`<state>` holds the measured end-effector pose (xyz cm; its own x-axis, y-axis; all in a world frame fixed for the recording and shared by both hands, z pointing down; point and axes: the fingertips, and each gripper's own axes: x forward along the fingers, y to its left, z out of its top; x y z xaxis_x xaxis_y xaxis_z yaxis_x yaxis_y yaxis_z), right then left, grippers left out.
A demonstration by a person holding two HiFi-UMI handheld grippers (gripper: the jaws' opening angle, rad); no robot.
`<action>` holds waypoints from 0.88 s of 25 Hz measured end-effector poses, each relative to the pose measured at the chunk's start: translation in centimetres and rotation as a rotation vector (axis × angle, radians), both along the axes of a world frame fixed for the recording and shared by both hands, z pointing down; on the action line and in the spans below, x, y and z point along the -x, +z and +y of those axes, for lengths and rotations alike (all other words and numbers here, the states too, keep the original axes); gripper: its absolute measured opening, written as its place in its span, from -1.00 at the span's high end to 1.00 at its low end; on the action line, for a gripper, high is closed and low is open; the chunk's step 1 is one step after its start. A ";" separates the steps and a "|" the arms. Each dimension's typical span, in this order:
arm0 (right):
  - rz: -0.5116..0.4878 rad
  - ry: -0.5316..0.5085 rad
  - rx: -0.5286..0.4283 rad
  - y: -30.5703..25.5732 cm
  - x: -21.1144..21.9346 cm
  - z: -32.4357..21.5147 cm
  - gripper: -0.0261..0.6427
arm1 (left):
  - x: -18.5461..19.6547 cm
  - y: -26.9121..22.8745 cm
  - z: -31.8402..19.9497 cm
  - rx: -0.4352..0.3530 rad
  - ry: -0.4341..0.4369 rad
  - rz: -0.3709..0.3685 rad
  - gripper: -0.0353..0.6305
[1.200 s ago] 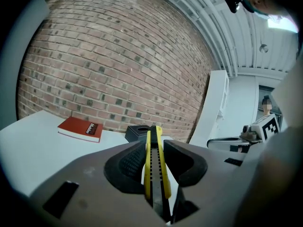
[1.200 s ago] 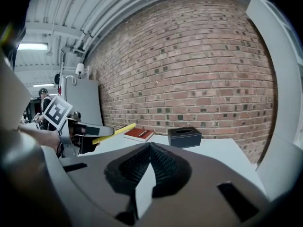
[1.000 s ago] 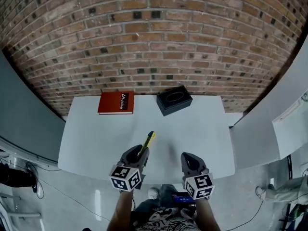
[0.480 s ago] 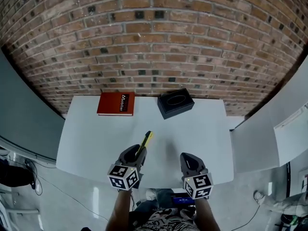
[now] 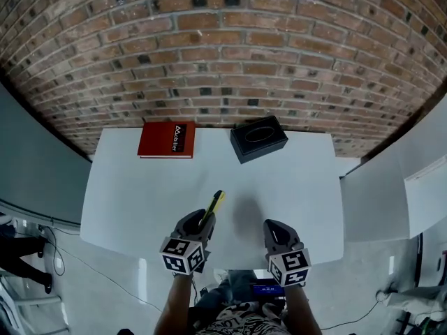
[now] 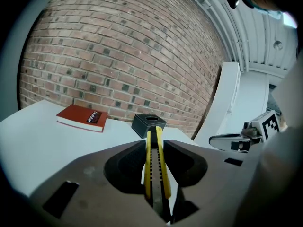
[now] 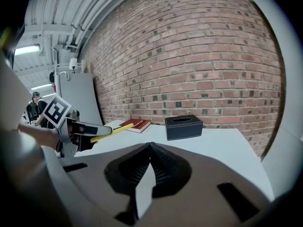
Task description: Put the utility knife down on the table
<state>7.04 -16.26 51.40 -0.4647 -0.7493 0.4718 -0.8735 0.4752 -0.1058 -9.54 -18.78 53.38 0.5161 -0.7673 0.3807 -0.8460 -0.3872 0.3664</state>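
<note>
Clamped in the left gripper (image 5: 203,222), jaws pressed tight on both flanks of the handle: the yellow-and-black utility knife (image 6: 154,167), aloft over the white table (image 5: 133,201), not resting on it. Front end of the knife aimed toward 1 o'clock in the head view, out past the jaw tips, above the near middle of the tabletop at 6 o'clock. Just beside, at 5 o'clock along the same near edge: the right gripper (image 5: 277,230), jaws drawn fully together with nothing between them. Well apart from both grippers, at 11 o'clock on the far side of the table, a red book (image 5: 167,139) lying flat. At 1 o'clock, a black box (image 5: 259,138) with an oval opening in its top, near the book but not touching. Behind the table, at 12 o'clock, a brick wall (image 5: 223,54). In the right gripper view, at 9 o'clock, the left gripper with its marker cube (image 7: 56,111), knife slanting up toward the book.
</note>
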 end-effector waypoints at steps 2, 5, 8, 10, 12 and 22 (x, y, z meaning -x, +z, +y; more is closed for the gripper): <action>0.003 0.003 0.009 0.6 -0.1 -0.3 0.92 | 0.0 0.9 -0.1 0.017 0.003 -0.002 0.53; 0.013 0.007 0.029 1.8 -0.3 -0.4 0.92 | -0.2 2.3 0.0 0.040 0.012 -0.006 0.53; 0.018 0.014 0.052 2.8 -0.3 -0.2 0.92 | -0.4 3.6 0.2 0.063 0.022 -0.012 0.53; 0.022 0.017 0.068 3.5 -0.3 0.1 0.92 | -0.4 4.3 0.3 0.077 0.024 -0.009 0.53; 0.028 0.017 0.084 4.3 -0.3 0.3 0.92 | -0.3 5.0 0.4 0.088 0.029 -0.014 0.53; 0.051 0.013 0.146 7.1 -0.6 0.6 0.92 | -0.5 9.0 0.9 0.155 0.032 -0.021 0.53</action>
